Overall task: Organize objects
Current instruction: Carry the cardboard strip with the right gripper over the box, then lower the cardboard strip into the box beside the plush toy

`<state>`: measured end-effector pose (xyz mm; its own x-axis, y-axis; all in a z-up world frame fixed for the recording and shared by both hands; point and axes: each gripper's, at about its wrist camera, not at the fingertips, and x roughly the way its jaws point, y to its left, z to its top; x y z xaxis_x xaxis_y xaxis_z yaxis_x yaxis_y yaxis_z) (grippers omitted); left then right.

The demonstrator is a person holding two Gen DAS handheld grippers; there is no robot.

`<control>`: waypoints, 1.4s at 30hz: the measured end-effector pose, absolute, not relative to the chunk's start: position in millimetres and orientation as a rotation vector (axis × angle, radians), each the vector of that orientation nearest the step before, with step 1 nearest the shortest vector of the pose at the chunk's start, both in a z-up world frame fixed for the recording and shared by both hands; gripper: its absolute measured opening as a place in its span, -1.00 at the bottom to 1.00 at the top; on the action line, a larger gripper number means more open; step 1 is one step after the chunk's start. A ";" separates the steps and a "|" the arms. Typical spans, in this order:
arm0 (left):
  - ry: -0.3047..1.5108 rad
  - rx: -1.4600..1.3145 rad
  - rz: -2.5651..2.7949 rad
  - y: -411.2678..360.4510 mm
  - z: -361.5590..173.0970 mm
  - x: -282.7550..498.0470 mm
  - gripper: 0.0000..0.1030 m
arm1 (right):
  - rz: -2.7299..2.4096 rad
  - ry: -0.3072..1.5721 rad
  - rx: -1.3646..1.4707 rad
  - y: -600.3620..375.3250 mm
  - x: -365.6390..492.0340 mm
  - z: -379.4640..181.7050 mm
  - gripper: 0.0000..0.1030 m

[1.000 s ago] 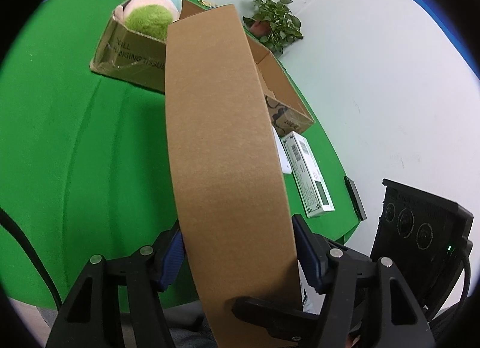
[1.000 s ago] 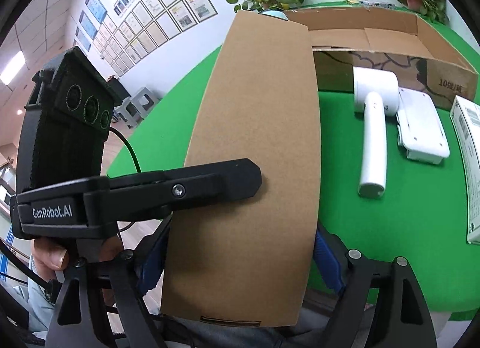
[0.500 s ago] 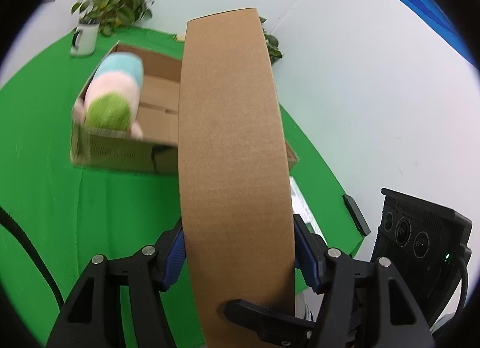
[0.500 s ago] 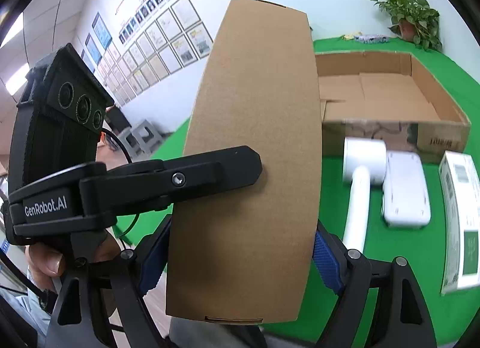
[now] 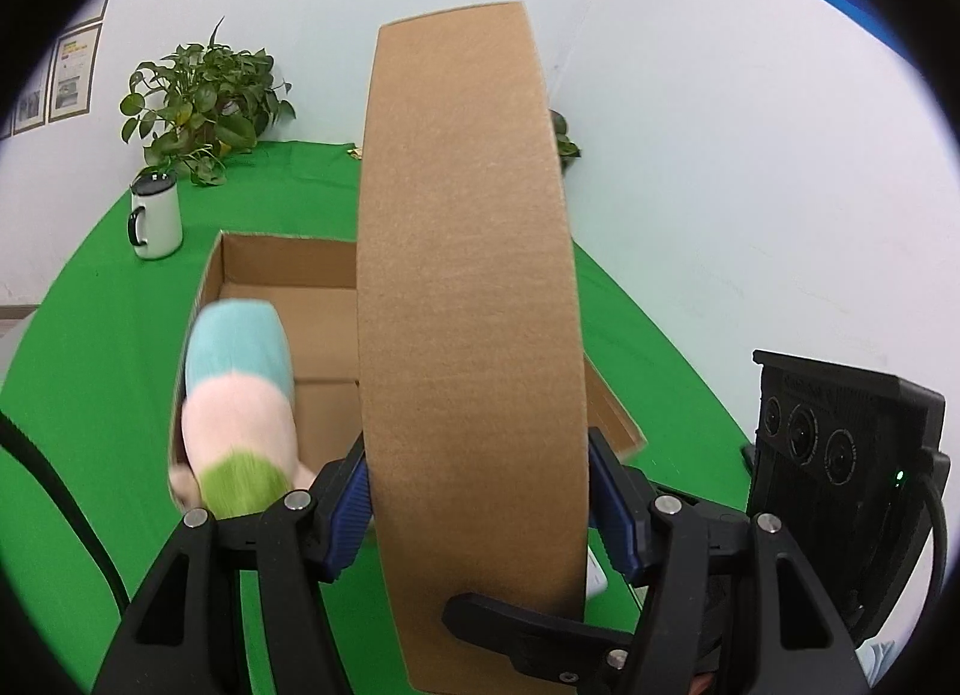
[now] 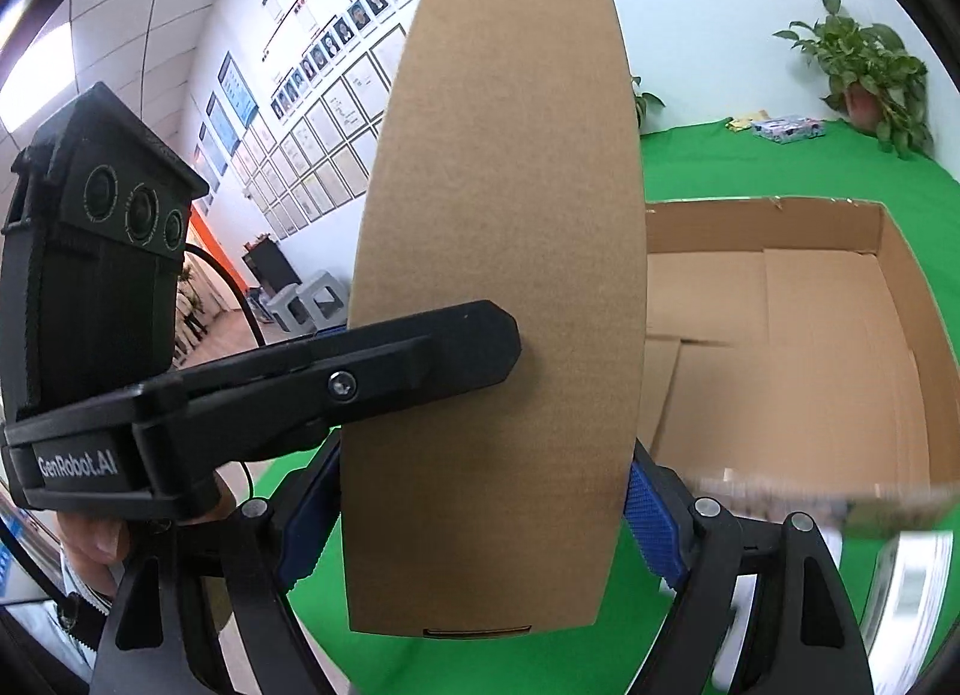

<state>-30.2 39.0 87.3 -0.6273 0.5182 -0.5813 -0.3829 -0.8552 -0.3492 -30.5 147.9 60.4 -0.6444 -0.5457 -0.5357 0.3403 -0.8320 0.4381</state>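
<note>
A long brown cardboard box (image 5: 468, 305) is held upright between both grippers; it also fills the right wrist view (image 6: 498, 299). My left gripper (image 5: 480, 509) is shut on its sides, and my right gripper (image 6: 474, 515) is shut on it too. Behind it an open shallow carton (image 5: 282, 257) sits on the green table, with a pastel plush toy (image 5: 240, 401) at its near left end. The carton's bare floor shows in the right wrist view (image 6: 798, 347). The held box hides the middle of the carton.
A white mug (image 5: 157, 218) and a potted plant (image 5: 204, 95) stand at the table's far left. A second plant (image 6: 864, 77) and small packets (image 6: 786, 128) sit at the far right. A white boxed item (image 6: 912, 593) lies blurred near the front right.
Both grippers have lifted the brown box and carried it forward over the open carton. The white items on the table have slid out of view below.
</note>
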 end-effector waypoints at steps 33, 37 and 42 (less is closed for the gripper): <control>-0.205 -1.386 2.521 62.4 11.4 -197.0 0.13 | -2.294 -0.542 1.140 174.8 -213.3 -5.0 0.50; -0.197 -1.433 2.546 63.0 -2.1 -204.6 0.13 | -2.300 -0.541 1.214 181.0 -208.0 -11.1 0.50; -0.204 -1.541 2.521 61.0 -31.2 -207.7 0.12 | -2.281 -0.581 1.319 193.9 -208.3 -42.4 0.47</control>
<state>-207.7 61.0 -31.2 -0.4469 0.2230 -0.8663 -0.0811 -0.9745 -0.2091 -208.3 193.9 -42.4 -0.4485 -0.5627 -0.6944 0.1620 -0.8153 0.5559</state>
